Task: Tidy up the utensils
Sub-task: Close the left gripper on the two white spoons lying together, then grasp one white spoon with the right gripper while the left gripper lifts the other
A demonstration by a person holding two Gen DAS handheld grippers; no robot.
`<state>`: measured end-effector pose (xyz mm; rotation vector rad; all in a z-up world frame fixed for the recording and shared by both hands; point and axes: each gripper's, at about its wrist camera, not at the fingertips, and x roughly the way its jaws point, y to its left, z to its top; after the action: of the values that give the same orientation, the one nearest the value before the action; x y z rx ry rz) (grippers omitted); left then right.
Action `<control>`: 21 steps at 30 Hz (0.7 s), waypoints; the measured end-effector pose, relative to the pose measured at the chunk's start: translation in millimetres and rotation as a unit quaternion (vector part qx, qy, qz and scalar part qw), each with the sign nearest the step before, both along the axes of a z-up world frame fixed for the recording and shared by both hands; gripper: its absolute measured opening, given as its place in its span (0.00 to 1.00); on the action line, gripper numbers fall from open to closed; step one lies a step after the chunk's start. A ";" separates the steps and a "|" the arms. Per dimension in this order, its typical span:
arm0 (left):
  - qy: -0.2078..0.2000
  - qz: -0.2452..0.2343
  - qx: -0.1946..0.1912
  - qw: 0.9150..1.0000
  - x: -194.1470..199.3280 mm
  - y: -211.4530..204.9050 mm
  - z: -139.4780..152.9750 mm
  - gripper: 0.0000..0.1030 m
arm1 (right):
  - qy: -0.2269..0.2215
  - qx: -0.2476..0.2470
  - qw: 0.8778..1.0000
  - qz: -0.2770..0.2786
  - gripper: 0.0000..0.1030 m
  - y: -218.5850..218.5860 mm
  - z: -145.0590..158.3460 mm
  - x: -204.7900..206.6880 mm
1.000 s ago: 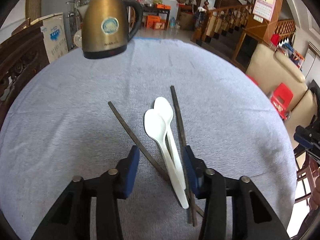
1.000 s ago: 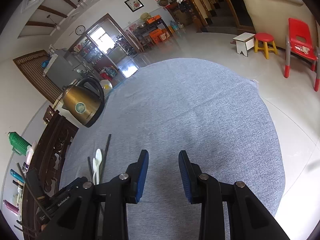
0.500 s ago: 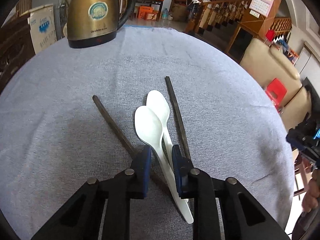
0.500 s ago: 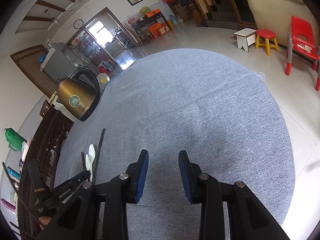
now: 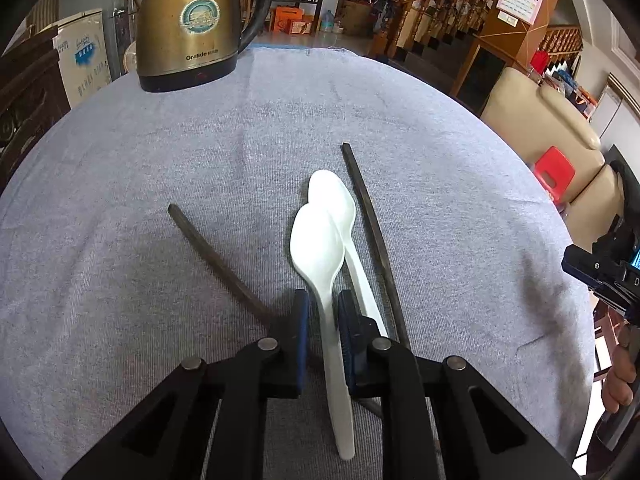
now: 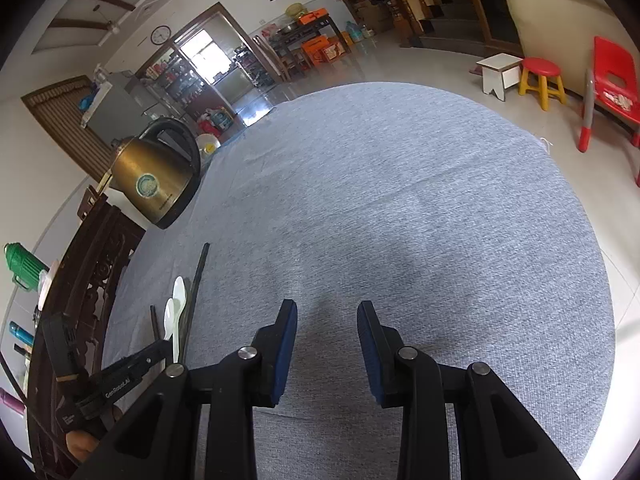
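Note:
Two white plastic spoons lie side by side on the grey cloth, the nearer spoon overlapping the farther spoon. A dark chopstick lies along their right, and a second chopstick slants off to the left, passing under my left gripper. My left gripper straddles the nearer spoon's handle. Its jaws are closing, with thin gaps still showing beside the handle. My right gripper hangs open over bare cloth with nothing between its fingers. In the right wrist view the spoons lie far to its left.
A brass-coloured electric kettle stands at the table's far left edge. The round table is covered in grey cloth. Dark carved wooden furniture runs along the table's left side. A hand holding the right gripper shows at the right rim.
My left gripper moved forward and down over the spoons, and its jaws narrowed from wide apart to close around the nearer spoon's handle. The right gripper dipped slightly, jaws unchanged.

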<state>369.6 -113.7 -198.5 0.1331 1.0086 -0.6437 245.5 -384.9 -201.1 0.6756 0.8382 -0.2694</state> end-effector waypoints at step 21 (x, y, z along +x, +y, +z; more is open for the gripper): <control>-0.091 0.092 -0.079 0.988 -32.9 63.8 58.7 0.10 | -0.054 0.025 0.955 0.289 0.33 105.9 -6.2 161.6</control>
<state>336.7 -49.9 -139.7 -0.0408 0.7798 -0.5303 407.1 -279.0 -207.4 0.4593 0.9028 0.3159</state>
